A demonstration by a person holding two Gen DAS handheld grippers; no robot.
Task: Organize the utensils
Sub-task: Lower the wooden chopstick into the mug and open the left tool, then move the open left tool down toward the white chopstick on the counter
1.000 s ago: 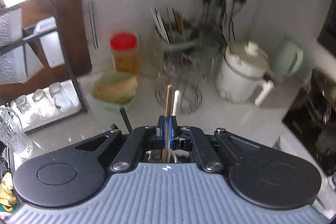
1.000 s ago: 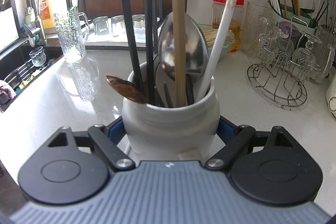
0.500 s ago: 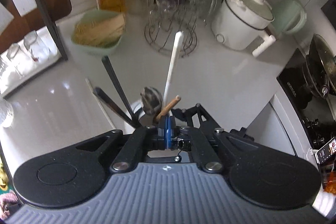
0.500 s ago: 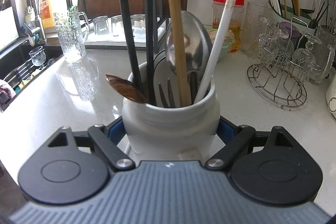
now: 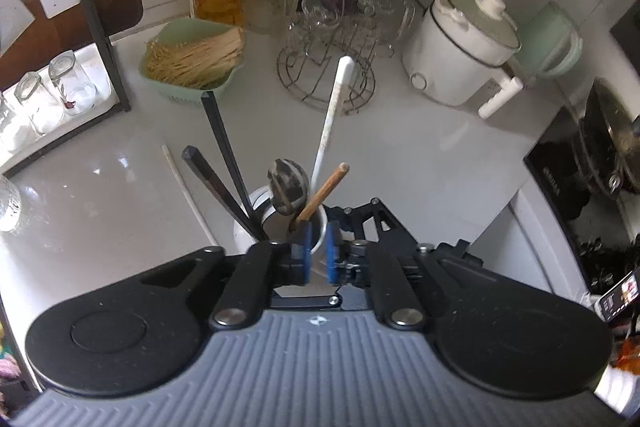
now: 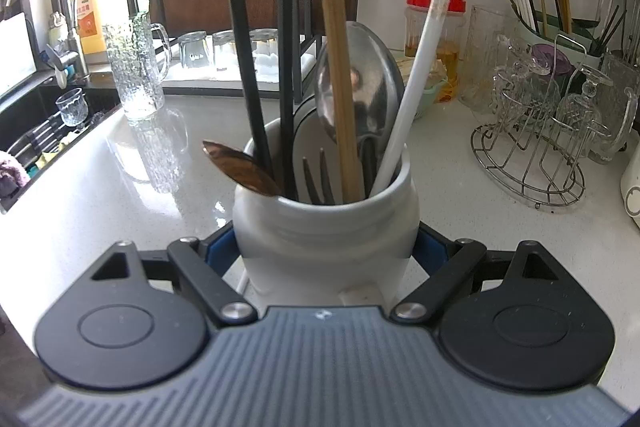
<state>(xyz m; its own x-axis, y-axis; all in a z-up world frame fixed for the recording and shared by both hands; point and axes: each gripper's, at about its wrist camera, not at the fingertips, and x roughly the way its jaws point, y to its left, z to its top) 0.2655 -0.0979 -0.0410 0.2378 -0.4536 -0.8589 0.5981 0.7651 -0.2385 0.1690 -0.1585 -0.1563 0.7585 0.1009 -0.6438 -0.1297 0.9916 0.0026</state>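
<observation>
Step in hand: you are dropping the wooden chopstick into the white ceramic utensil jar; its lower end is already inside and it leans toward the far right rim.
Left gripper: its jaws have just been opening and now stand a little apart above the jar mouth, with nothing pressed between the blue pads (the chopstick is free of them).
Right gripper: clamped on both sides of the jar's body, which stands on the white countertop; hold that grip steady so the jar cannot tip.
How to finish well: lift your left gripper straight up and clear of the black chopsticks, the white chopstick and the steel spoon, which fan out of the jar around it.
What could go wrong: a sideways exit would likely knock a handle and rock the jar.
Left to do: a loose white chopstick lies on the counter just left of the jar; it looks like your next pick.
</observation>
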